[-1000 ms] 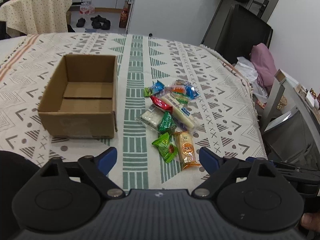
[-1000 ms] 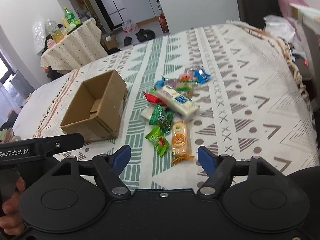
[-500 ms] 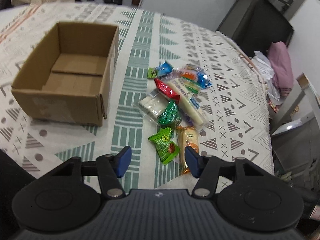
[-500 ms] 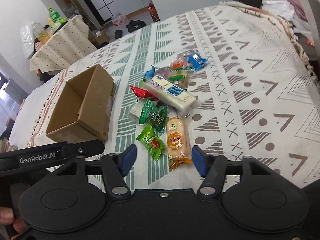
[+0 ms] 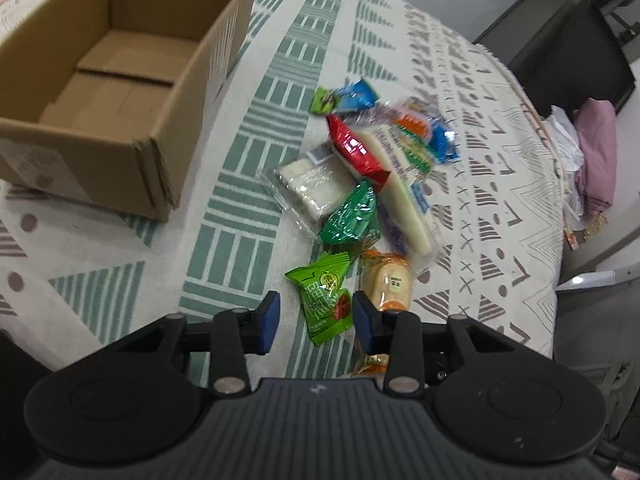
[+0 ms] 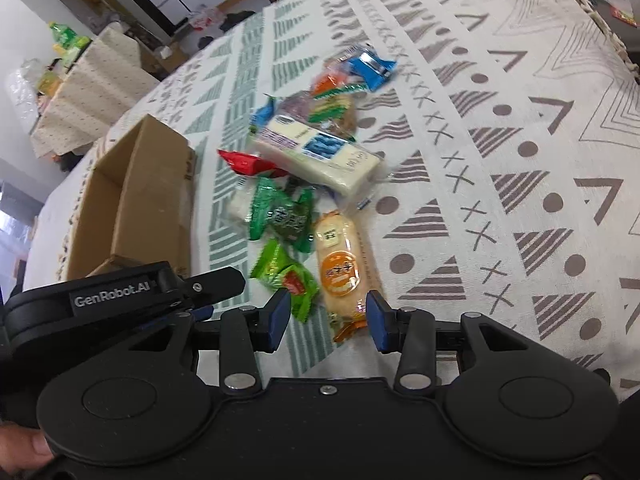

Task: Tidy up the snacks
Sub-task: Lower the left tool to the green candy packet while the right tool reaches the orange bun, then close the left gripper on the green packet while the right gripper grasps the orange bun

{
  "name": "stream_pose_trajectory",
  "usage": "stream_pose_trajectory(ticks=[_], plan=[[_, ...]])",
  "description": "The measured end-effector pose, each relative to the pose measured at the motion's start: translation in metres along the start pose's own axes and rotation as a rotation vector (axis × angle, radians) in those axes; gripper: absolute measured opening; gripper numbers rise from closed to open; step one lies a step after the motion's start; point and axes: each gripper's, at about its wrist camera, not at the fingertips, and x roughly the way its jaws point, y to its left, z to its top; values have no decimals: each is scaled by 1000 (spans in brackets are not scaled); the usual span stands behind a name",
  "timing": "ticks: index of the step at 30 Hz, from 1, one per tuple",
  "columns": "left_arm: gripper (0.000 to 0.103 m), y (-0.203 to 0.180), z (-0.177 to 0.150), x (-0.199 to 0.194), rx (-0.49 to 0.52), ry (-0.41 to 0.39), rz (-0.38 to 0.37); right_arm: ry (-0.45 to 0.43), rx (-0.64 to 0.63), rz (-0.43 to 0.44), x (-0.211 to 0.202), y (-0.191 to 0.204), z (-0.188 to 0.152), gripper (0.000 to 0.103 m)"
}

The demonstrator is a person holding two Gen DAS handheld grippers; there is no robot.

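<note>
**Both grippers lowered over the near end of the snack pile**

An open brown cardboard box [image 5: 120, 80] is seen on the patterned cloth of the bench [image 5: 248, 200], with nothing visible inside it. Beside it the snacks are heaped together, none in the box: a long white wrapped bar [image 6: 320, 156], a red packet [image 5: 356, 152], a clear packet of white rice cake [image 5: 308, 184], a dark green packet [image 5: 352, 216] and blue packets [image 6: 372, 66] at the far end.

Compared with a second ago, the pile is seen closer and larger in both views, the grippers having come down towards it, and both sets of fingers have just been closing.

The left gripper [image 5: 314, 316] is angled steeply down, its fingers partly open around the bright green packet [image 5: 324, 296], the pads not pressing on it. The right gripper [image 6: 326, 314] is tilted likewise, its fingers partly open astride the lower end of the orange rice-cracker packet [image 6: 338, 264], without a grip.
</note>
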Motion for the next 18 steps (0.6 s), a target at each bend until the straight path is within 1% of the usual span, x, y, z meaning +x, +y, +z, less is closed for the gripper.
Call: stream_pose_trajectory(ticks=[3, 11, 13, 18], plan=[[37, -2, 3, 13, -29, 17, -1, 20, 19, -5, 9, -2, 5, 41], [37, -4, 6, 39, -75, 54, 22, 48, 22, -38, 28, -4, 13, 41], [37, -3, 7, 44, -91, 55, 17, 54, 14, -50, 33, -3, 15, 42], [30, -8, 11, 48, -87, 45, 32, 61, -3, -62, 44, -1, 17, 42]])
